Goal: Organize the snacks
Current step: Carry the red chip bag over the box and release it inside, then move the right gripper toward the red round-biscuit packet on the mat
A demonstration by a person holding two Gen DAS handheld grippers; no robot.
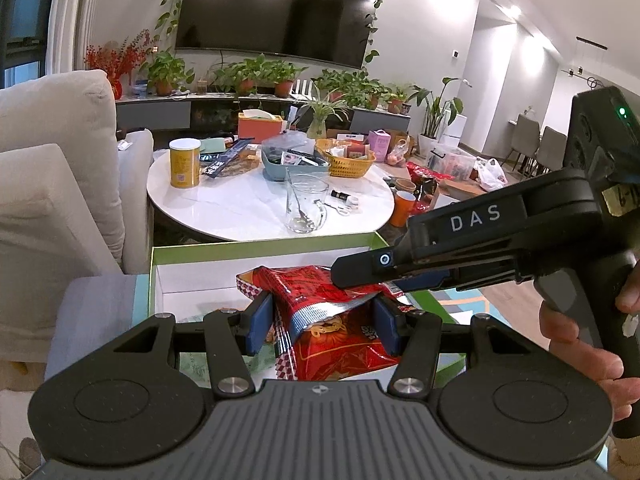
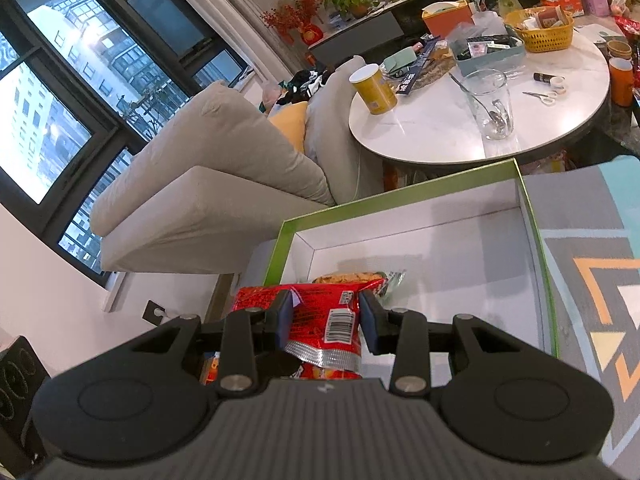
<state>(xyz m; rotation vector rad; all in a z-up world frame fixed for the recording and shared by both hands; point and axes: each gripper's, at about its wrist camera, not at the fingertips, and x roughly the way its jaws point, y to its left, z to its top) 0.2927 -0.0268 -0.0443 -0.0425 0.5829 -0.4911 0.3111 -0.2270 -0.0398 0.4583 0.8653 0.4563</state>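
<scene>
Above a green-rimmed white box (image 2: 404,196) set on a patterned cloth (image 2: 588,248), a red snack packet (image 1: 320,292) is held from two sides: the left gripper (image 1: 324,326) is closed on the packet's near end, its blue pads (image 1: 262,322) pressed into the crumpled foil, while the right gripper (image 2: 326,324) is clamped on the barcode end of the same packet, its jaws only partly drawn together by the packet's bulk. In the left wrist view the right gripper is seen reaching in from the right, gripped by a person's hand (image 1: 580,344), and the far side of the packet is partly hidden by its finger. Inside the box a second, paler snack bag (image 2: 356,278) is seen lying on the white floor just beyond the red packet. Behind the box, a round white table (image 1: 248,204) is crowded with a yellow canister (image 1: 185,162), a clear glass jug (image 1: 306,204) holding a spoon, a blue tray (image 1: 288,164), a yellow basket (image 1: 346,158), an orange box (image 1: 260,126) and small scissors (image 2: 542,96). A beige sofa (image 2: 224,184) is placed beside the table under dark-framed windows (image 2: 80,92), and a wall-mounted television (image 1: 280,8) is ringed by potted plants (image 1: 248,74).
</scene>
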